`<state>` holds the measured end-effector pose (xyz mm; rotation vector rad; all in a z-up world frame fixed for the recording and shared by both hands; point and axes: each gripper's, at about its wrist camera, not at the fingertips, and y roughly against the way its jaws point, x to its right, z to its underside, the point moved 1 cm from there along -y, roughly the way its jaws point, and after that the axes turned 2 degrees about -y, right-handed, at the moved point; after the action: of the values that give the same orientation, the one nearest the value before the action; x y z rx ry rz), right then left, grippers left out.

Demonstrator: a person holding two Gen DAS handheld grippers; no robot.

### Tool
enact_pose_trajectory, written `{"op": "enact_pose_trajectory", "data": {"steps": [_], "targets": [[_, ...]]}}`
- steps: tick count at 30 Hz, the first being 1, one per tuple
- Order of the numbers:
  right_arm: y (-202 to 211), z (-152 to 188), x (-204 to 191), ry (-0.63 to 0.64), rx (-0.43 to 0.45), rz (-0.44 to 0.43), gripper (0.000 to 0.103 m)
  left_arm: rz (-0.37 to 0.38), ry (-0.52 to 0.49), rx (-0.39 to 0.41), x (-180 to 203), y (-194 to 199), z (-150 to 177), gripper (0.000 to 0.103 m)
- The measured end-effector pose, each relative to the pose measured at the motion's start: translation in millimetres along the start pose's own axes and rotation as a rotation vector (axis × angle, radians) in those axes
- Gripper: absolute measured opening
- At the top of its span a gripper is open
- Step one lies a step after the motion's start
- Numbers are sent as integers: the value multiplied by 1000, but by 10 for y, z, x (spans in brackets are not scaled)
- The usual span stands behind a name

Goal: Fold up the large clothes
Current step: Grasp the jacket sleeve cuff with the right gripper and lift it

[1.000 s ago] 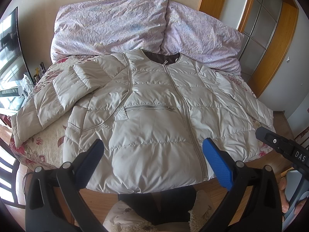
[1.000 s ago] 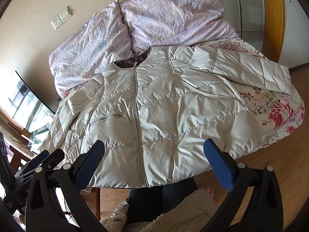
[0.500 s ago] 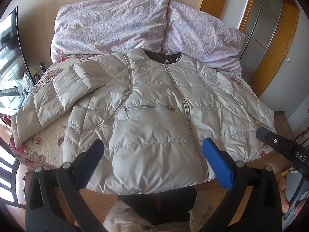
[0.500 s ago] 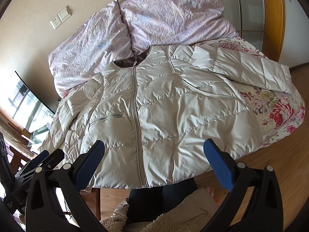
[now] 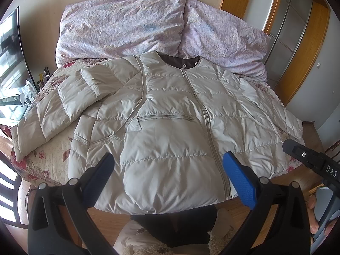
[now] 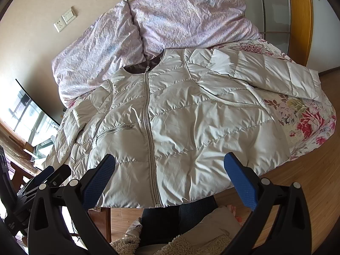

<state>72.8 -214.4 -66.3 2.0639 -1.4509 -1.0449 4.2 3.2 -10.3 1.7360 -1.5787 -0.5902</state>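
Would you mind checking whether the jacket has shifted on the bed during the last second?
No. The jacket keeps its place: its collar still meets the same gap between the two pillows, and its hem hangs over the same bed edge.

The pale beige quilted puffer jacket (image 5: 170, 127) hides most of the flower-printed bed cover (image 5: 51, 161). Its hem hangs over the bed's near edge. At the frame's lower right in the left wrist view, the black right tool (image 5: 308, 159) is cut off.

Glossy quilted jacket (image 5: 170, 127), crinkled cloth pillows (image 5: 123, 23), smooth wood floor (image 6: 297, 182)
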Motion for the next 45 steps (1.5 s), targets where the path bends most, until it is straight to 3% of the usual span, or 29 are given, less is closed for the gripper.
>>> {"op": "enact_pose_trajectory", "data": {"steps": [11, 17, 23, 32, 40, 45], "targets": [[-44, -12, 9, -1, 0, 2, 102, -1, -1, -2, -41, -61, 39, 101], [-77, -4, 170, -30, 71, 26, 102, -38, -14, 17, -102, -153, 24, 101], [-413, -253, 851, -199, 111, 2, 102, -70, -18, -8, -124, -376, -30, 101], [-786, -546, 2232, -542, 86, 127, 102, -128, -14, -22, -219, -801, -165, 101], [-921, -763, 3397, -835, 142, 216, 87, -177, -19, -26, -305, -1185, -297, 101], [-886, -875, 3716, -897, 197, 222, 85, -161, -20, -58, -368, -1372, -342, 101]]}}
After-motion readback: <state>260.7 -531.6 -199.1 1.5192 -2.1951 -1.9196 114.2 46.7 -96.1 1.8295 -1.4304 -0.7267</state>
